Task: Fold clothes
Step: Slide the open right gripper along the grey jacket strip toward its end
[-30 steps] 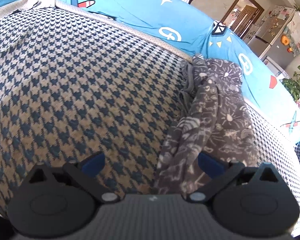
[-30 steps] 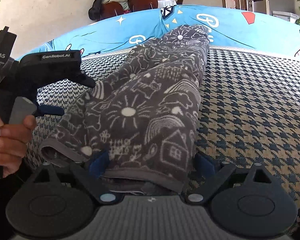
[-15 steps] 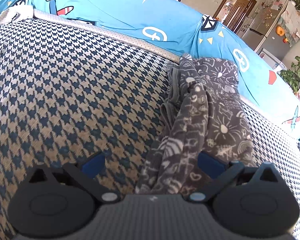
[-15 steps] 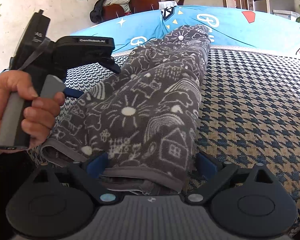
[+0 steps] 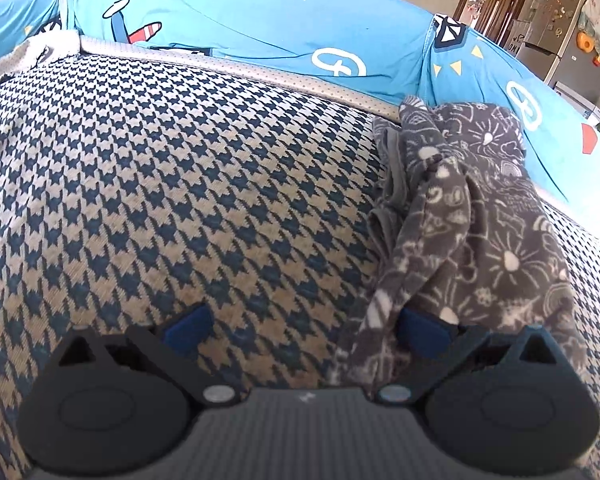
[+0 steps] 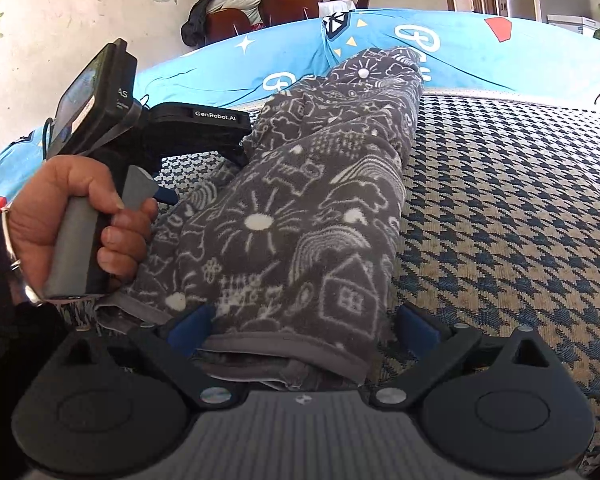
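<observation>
Right wrist view: grey patterned garment (image 6: 300,216) stretched lengthwise over the houndstooth cover (image 6: 500,216), far end up against the blue sheet (image 6: 480,52), near hem lying between the blue pads (image 6: 416,326) of the right gripper (image 6: 300,328). Jaws spread wide and opening at this moment, pads clear of the cloth on the right side, close beside it on the left; slightly wider than a second ago. Left gripper (image 6: 204,160) now much nearer than before, close against the garment's left edge, gripped by a hand (image 6: 76,220) larger and further in frame than a second ago.

Left wrist view: left gripper (image 5: 304,326) with jaws spread, empty between the pads, right pad (image 5: 424,328) at the bunched edge of the garment (image 5: 472,240); touching or not, cannot tell. Garment now further to the right in frame than half a second ago, more of the houndstooth cover (image 5: 160,200) filling the left.
</observation>
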Available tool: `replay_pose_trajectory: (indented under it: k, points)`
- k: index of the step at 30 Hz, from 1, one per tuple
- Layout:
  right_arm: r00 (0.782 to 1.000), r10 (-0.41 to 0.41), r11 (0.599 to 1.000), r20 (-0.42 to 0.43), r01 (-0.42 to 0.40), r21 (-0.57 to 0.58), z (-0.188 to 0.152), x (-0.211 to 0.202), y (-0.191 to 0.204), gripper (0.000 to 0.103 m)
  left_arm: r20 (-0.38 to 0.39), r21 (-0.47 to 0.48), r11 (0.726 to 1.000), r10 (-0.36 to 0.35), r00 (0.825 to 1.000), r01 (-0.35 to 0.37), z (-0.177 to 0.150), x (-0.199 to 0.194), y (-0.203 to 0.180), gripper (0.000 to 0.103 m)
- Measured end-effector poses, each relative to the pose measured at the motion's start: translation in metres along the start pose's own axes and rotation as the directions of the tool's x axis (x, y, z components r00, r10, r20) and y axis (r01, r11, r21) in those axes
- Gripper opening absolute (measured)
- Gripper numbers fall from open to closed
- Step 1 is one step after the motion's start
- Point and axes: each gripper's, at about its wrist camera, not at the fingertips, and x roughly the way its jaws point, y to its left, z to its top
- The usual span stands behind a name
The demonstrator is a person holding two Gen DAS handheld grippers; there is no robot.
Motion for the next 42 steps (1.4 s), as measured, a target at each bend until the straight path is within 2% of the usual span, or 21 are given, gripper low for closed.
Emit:
replay_pose_trajectory:
  k: [10,16,20,23,27,30,35,39,42]
  points:
    - [1.000,0.022,0.999,0.002,-0.022,0.036,0.001,-0.001,-0.003,0.101,-0.006,-0.047,0.996,-0.070,0.998,0.070,0.014,-0.002,-0.003,0.103]
    - [0.998,0.056,0.994,-0.002,-0.056,0.089,0.006,-0.004,-0.011,0.102,0.003,-0.020,0.997,-0.070,0.998,0.070,0.024,0.003,-0.017,0.103]
    - [0.998,0.061,0.994,-0.012,-0.059,0.087,0.013,-0.007,-0.012,0.103,0.000,-0.031,0.999,-0.036,0.999,0.036,0.028,0.011,-0.020,0.103]
    - [0.995,0.093,0.991,0.023,-0.095,0.092,0.022,-0.014,-0.014,0.103,-0.008,-0.060,0.998,-0.025,1.000,0.024,0.028,0.017,-0.017,0.103]
    - [0.994,0.102,0.995,0.041,-0.102,0.013,0.040,-0.016,-0.015,0.103,-0.002,-0.071,0.997,-0.018,1.000,0.018,0.027,0.021,-0.015,0.103]
    - [0.993,0.113,0.994,0.024,-0.112,-0.012,0.055,-0.011,-0.024,0.103,0.007,-0.067,0.998,-0.016,1.000,0.016,0.027,0.021,-0.014,0.103]
    - [0.990,0.134,0.991,-0.050,-0.133,0.015,0.080,0.007,-0.045,0.103,0.025,-0.041,0.999,0.015,1.000,-0.014,0.024,0.019,-0.015,0.103]
    - [0.992,0.112,0.994,-0.059,-0.113,-0.012,0.099,0.019,-0.061,0.103,0.032,-0.032,0.999,0.021,0.999,-0.020,0.023,0.019,-0.016,0.103]
    - [0.985,0.162,0.986,-0.055,-0.160,0.042,0.112,0.027,-0.080,0.103,0.034,-0.030,0.999,0.023,0.999,-0.022,0.022,0.018,-0.016,0.103]
